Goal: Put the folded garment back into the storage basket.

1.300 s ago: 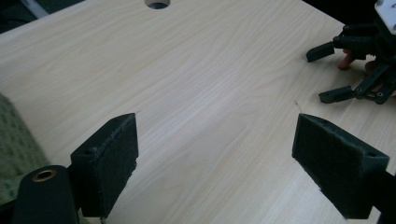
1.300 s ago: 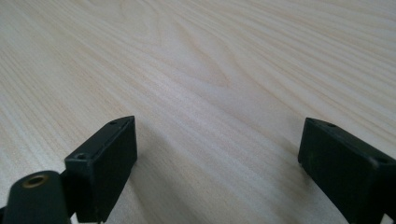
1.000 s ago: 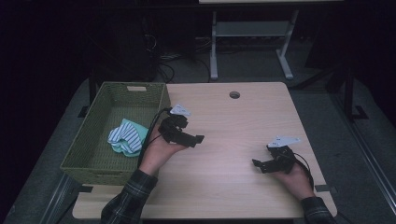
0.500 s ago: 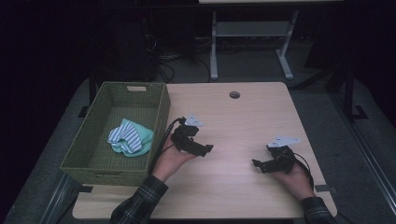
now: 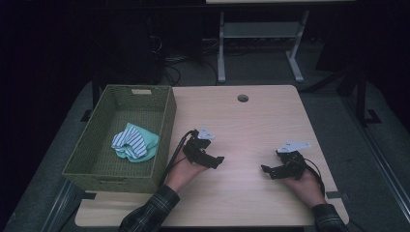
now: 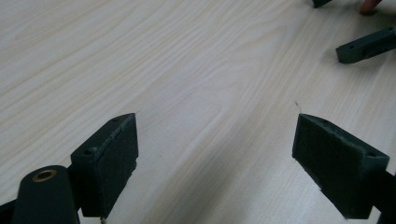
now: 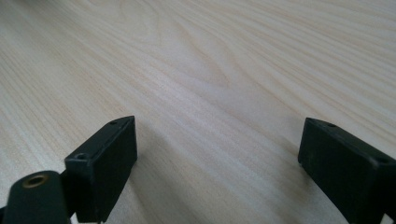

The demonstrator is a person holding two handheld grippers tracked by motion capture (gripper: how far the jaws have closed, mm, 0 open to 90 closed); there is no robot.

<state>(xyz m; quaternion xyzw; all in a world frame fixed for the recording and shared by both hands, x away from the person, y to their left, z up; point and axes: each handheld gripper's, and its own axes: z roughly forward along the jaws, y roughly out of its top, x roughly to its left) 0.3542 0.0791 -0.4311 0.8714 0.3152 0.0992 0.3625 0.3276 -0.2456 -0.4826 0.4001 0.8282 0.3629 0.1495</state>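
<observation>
My left gripper [image 5: 217, 161] rests low over the wooden table [image 5: 251, 121], just right of the green woven basket [image 5: 92, 154]; its jaws stand wide apart with only bare wood between them [image 6: 215, 144]. My right gripper [image 5: 267, 170] sits near the table's front right, also open with nothing held [image 7: 217, 149]. Inside the basket lies a bundle of cloth [image 5: 133, 142], striped white and blue on mint green. The left gripper view catches the right gripper's jaw tips at its top right corner.
The basket stands along the table's left edge. A round cable hole [image 5: 242, 98] is at the back centre. Beyond the table stands a metal desk frame [image 5: 256, 43] on a dark floor with cables.
My left gripper has moved from beside the basket toward the table's middle and front, and it has come down lower. The right gripper has stayed in place.
</observation>
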